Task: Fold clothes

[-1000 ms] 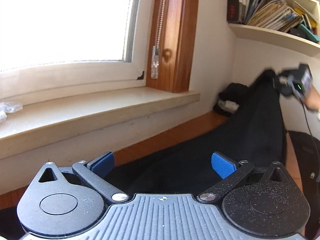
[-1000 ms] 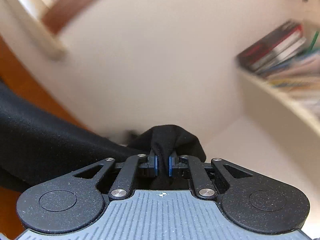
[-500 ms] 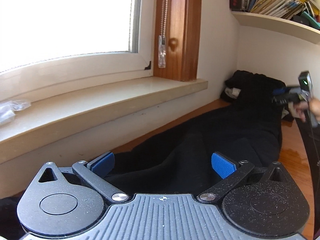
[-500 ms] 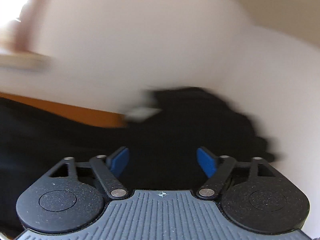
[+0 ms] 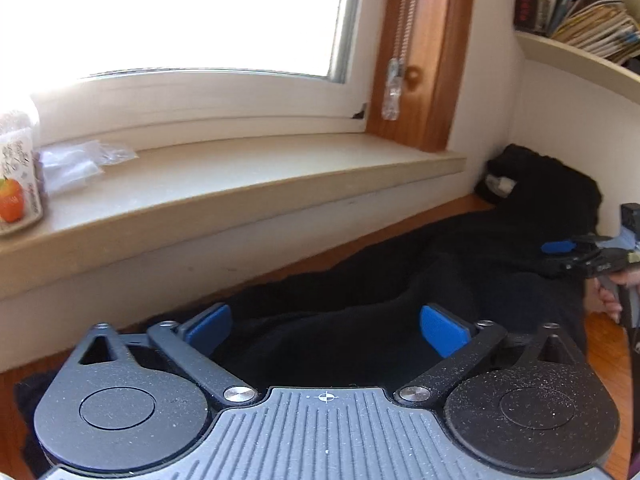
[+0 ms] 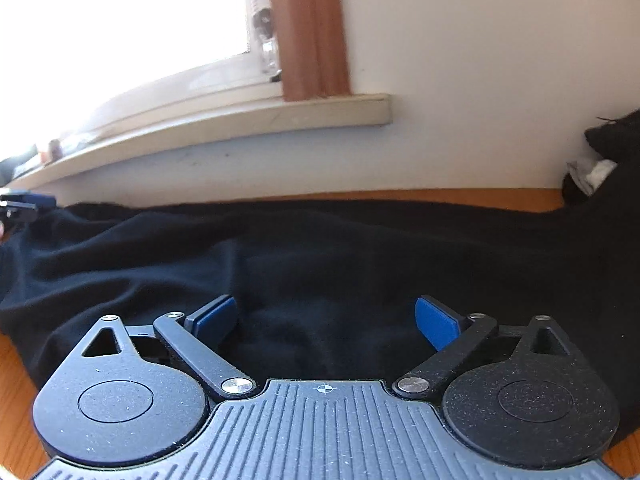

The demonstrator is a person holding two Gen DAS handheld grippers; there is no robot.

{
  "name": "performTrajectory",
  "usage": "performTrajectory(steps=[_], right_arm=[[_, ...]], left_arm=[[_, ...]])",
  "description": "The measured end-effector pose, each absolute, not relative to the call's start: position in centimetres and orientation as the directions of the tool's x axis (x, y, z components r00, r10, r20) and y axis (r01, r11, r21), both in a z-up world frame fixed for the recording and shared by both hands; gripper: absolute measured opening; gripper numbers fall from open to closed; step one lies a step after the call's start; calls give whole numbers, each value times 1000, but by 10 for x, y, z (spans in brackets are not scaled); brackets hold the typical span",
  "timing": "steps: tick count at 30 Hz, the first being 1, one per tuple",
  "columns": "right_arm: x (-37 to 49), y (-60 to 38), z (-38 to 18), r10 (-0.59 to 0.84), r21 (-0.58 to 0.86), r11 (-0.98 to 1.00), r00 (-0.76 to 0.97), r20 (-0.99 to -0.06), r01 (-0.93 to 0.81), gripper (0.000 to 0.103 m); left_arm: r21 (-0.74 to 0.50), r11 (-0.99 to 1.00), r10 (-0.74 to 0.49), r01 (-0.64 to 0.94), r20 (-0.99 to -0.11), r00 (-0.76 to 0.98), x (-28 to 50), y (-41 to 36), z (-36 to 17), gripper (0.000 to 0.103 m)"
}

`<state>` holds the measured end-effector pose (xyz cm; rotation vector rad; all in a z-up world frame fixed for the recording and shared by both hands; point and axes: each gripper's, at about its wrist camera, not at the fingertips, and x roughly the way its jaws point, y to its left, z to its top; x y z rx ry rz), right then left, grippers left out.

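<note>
The black garment (image 6: 320, 248) lies spread along the counter (image 6: 24, 380) under the windowsill. My right tongs (image 6: 326, 320) are opening, empty; my left tongs (image 5: 326, 326) are closing, pads gripping nothing yet. I should pinch one edge cleanly before lifting it over.

Both wrist views look low and close along the black garment (image 5: 460, 280) toward the windowsill (image 6: 240, 120), from opposite ends.
</note>
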<state>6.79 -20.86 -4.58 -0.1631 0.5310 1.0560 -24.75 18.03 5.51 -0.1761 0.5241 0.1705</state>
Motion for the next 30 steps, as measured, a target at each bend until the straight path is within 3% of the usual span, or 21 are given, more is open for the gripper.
performTrajectory(steps=[1,2,3,7,8,9,11,13,14,15,18,19,20,22,25,27,30], right_arm=[[68,-208,-46,780,121,500,385,-494,-858,98],[65,-205,-49,769,118,509,389,-507,-853,99],[63,-203,-51,757,118,517,389,-525,-848,99],[65,-205,-61,728,135,530,367,-578,-837,102],[64,-206,-61,728,136,530,367,-579,-837,102],[63,-208,-62,726,133,530,368,-581,-837,102],[62,-205,-63,722,123,531,372,-584,-838,103],[62,-204,-64,720,118,531,373,-585,-839,103],[62,-203,-64,720,120,531,372,-585,-839,103],[64,-202,-64,721,122,530,371,-585,-839,103],[65,-201,-63,724,130,530,367,-584,-838,103],[65,-201,-63,725,130,530,367,-583,-838,103],[65,-200,-63,725,131,529,366,-583,-839,103],[64,-199,-63,727,129,523,362,-583,-842,103],[63,-199,-63,721,122,528,368,-588,-840,103],[62,-199,-63,720,120,528,369,-588,-840,103],[62,-199,-63,717,114,530,372,-589,-840,103]], left_arm=[[-113,969,130,-218,-518,845,-247,184,56,87],[-104,969,137,-225,-532,836,-244,187,56,70],[-96,969,139,-227,-549,824,-241,189,56,65],[-74,979,106,-190,-608,786,-226,191,55,70],[-67,983,93,-171,-624,776,-221,189,54,79],[-53,987,83,-151,-636,767,-217,186,54,83],[-18,992,82,-126,-663,744,-207,181,50,78],[2,994,78,-107,-692,718,-201,178,46,53],[0,995,68,-95,-700,711,-201,176,45,26],[0,995,70,-96,-690,720,-202,175,47,11],[-85,972,156,-220,-468,870,-234,180,84,10],[-84,959,209,-270,-431,878,-237,181,90,10],[-54,944,272,-325,-430,861,-234,180,92,13],[84,947,306,-310,-530,791,-213,171,81,16],[165,932,359,-323,-541,761,-207,164,74,36],[203,918,397,-342,-527,751,-206,160,70,71],[171,924,379,-342,-522,764,-217,160,74,76]])
